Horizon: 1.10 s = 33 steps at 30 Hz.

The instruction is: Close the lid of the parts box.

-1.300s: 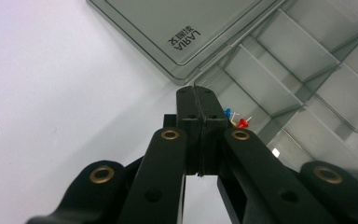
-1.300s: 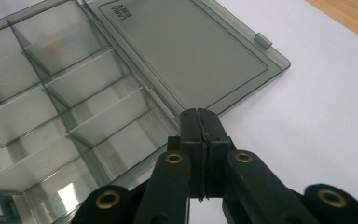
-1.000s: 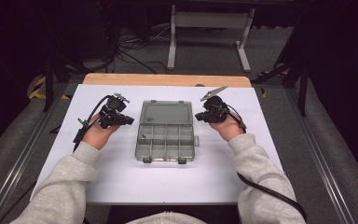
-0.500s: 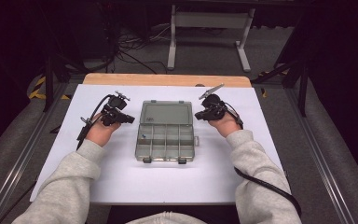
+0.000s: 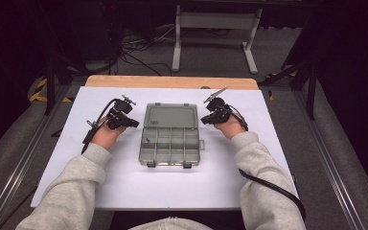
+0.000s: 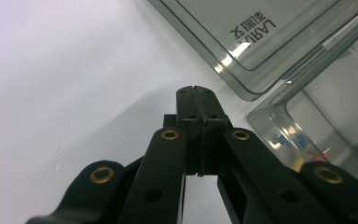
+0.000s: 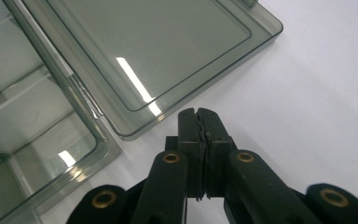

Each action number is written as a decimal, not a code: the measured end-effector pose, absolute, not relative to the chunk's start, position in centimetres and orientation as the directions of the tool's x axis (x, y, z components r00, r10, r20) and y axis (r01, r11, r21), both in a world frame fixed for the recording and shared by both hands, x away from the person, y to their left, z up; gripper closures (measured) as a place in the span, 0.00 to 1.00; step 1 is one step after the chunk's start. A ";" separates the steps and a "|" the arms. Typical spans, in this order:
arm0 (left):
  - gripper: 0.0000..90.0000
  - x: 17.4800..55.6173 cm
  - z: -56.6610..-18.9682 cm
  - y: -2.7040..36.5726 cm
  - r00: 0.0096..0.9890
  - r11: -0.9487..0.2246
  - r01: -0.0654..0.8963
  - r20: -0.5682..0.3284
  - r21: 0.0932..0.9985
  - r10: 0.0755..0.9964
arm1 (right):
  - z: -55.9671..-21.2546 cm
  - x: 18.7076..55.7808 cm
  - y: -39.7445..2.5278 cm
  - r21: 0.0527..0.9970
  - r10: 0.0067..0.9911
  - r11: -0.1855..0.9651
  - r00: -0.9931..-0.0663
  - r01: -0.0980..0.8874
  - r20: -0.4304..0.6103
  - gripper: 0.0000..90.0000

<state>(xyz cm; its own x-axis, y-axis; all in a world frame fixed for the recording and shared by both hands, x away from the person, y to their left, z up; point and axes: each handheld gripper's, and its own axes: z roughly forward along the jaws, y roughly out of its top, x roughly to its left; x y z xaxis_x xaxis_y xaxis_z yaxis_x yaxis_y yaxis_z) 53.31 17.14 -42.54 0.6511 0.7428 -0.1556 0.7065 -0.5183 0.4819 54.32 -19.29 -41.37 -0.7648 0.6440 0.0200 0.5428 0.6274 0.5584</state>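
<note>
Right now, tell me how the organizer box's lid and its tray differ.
The lid is one flat undivided panel; the tray is split by walls into compartments. The lid lies on the far side of the hinge, the tray on the person's side. The lid carries printed lettering and holds nothing, while a small blue item sits in the tray. Both are smoky clear plastic, lying open on the white table.

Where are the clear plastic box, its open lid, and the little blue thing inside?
compartment box (image 5: pixel 170 151), high view, divider grid.
lid (image 5: pixel 168 116), high view, flat panel.
blue item (image 5: pixel 147 140), high view, its middle.

Small blue item in organizer box compartment too small to identify; box cut off in both gripper views.
</note>
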 end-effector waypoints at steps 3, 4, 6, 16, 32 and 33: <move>1.00 53.5 -42.8 17.1 0.651 -0.518 0.708 -0.161 0.479 0.742 | -41.8 54.5 -19.3 0.554 0.648 0.624 -0.761 0.551 0.026 0.98; 1.00 53.5 -42.8 17.1 0.652 -0.518 0.707 -0.161 0.481 0.741 | -42.0 54.6 -19.3 0.553 0.648 0.624 -0.761 0.552 0.029 0.98; 1.00 53.6 -43.0 17.0 0.652 -0.521 0.708 -0.158 0.476 0.742 | -42.2 54.8 -19.3 0.552 0.648 0.623 -0.761 0.554 0.031 0.98; 1.00 54.1 -43.8 16.9 0.655 -0.523 0.710 -0.169 0.472 0.737 | -43.1 55.1 -19.0 0.533 0.641 0.638 -0.767 0.556 0.033 0.99; 1.00 54.2 -43.9 16.6 0.672 -0.528 0.696 -0.183 0.487 0.717 | -43.3 55.4 -18.4 0.530 0.638 0.640 -0.769 0.557 0.037 0.99; 1.00 54.2 -43.9 16.6 0.671 -0.526 0.697 -0.185 0.487 0.718 | -43.3 55.4 -18.5 0.530 0.638 0.640 -0.769 0.557 0.038 0.99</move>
